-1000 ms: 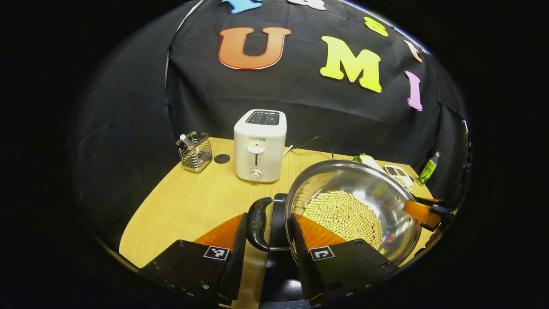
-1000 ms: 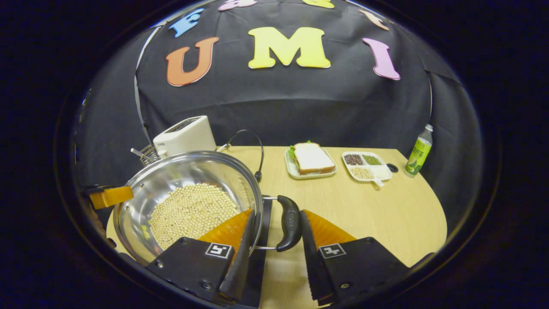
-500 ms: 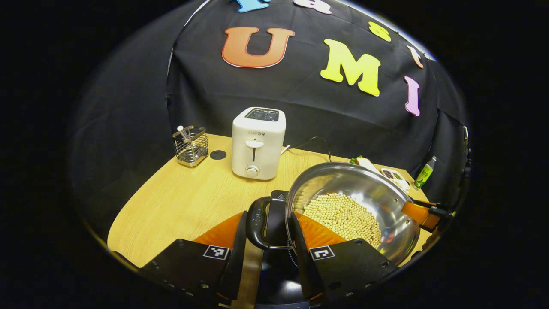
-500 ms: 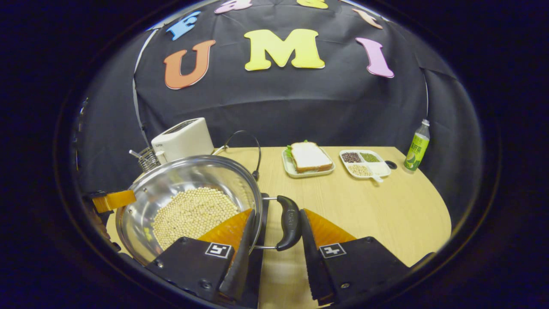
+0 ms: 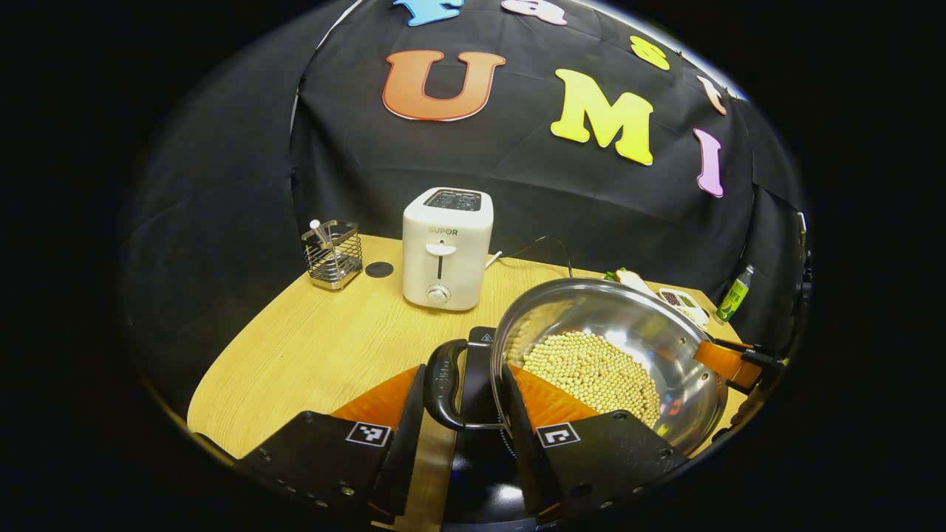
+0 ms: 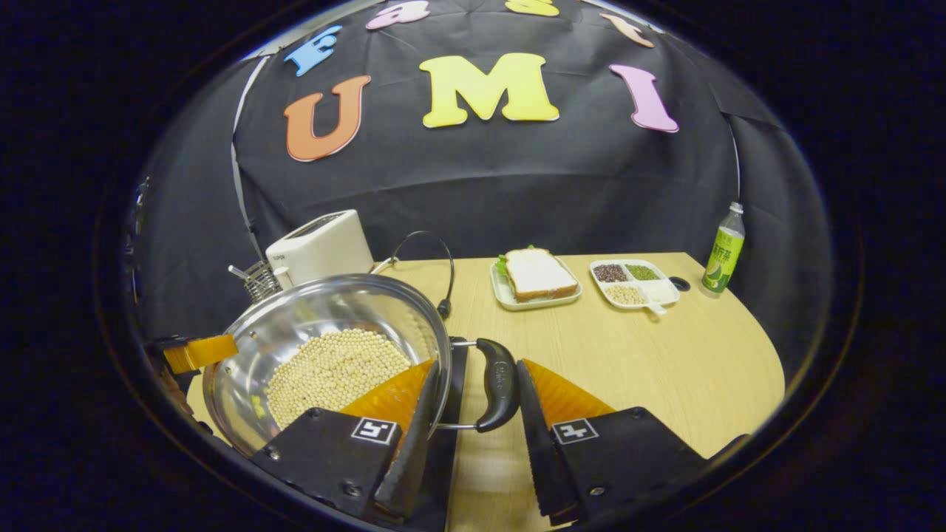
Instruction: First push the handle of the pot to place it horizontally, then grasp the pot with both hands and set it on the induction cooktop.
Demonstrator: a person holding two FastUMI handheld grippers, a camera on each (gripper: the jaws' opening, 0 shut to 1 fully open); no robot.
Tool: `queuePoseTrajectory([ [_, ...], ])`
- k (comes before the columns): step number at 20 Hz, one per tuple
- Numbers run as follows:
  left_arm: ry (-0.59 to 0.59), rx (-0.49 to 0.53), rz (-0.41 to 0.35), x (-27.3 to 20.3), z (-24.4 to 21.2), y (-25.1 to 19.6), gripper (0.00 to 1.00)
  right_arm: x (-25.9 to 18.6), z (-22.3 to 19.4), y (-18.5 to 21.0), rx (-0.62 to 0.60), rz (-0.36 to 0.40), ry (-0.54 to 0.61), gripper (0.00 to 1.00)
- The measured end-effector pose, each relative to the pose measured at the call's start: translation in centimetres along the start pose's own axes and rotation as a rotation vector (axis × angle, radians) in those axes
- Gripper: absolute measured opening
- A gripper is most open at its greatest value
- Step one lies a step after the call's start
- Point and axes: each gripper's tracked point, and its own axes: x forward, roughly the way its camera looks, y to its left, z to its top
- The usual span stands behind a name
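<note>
A steel pot (image 5: pixel 628 325) with pale beans (image 5: pixel 591 369) in it hangs between my two grippers, just above the black induction cooktop (image 5: pixel 480 480). In the left gripper view, my left gripper (image 5: pixel 464 414) is shut on the pot's black loop handle (image 5: pixel 442 384). In the right gripper view, my right gripper (image 6: pixel 473 417) is shut on the opposite handle (image 6: pixel 499 384) of the pot (image 6: pixel 325 310), with the cooktop (image 6: pixel 443 473) dark beneath. The right gripper (image 5: pixel 728 363) also shows at the pot's far rim in the left gripper view, and the left gripper (image 6: pixel 194 352) likewise in the right gripper view.
On the wooden table (image 5: pixel 325 347) stand a white toaster (image 5: pixel 447 247) and a wire utensil holder (image 5: pixel 332 253) behind the pot. To the right are a sandwich plate (image 6: pixel 536 277), a divided dish (image 6: pixel 632 283), a green bottle (image 6: pixel 724 251) and a black cable (image 6: pixel 443 266).
Both grippers keep their hold on the handles. The pot has shifted slightly over the cooktop, whose far corner now shows beyond the left handle.
</note>
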Motion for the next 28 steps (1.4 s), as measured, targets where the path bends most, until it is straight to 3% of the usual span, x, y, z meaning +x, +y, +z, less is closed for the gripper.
queuePoseTrajectory([
  [4, 0.007, 0.011, 0.022, 0.2, -0.8, 0.7, 0.63, -0.1, 0.2, 0.1, -0.001, 0.016, -0.017, 0.67],
  [5, -0.003, 0.017, 0.038, 0.1, -0.7, 1.1, 0.70, -0.4, 0.5, 0.1, 0.007, 0.023, -0.031, 0.70],
  [6, -0.012, 0.021, 0.045, -0.1, -0.6, 1.3, 0.94, -0.7, 0.8, -0.2, 0.011, 0.023, -0.049, 0.71],
  [8, -0.024, 0.015, 0.052, -0.7, -0.5, 1.2, 0.98, -1.8, 1.4, -0.5, 0.015, 0.027, -0.082, 0.77],
  [13, -0.131, 0.065, 0.089, -4.7, 2.1, 0.3, 0.94, -5.8, 4.0, -0.5, -0.021, 0.072, -0.214, 0.87],
  [16, -0.221, 0.095, 0.099, -7.9, 4.5, -1.3, 0.95, -9.4, 5.3, -0.6, -0.064, 0.068, -0.298, 0.86],
  [19, -0.309, 0.092, 0.092, -11.6, 6.5, -3.4, 0.96, -13.6, 6.1, -1.4, -0.077, 0.049, -0.355, 0.98],
  [28, -0.438, 0.115, 0.035, -21.6, 9.4, -10.7, 0.95, -26.3, 7.8, -6.7, -0.022, -0.027, -0.436, 0.99],
])
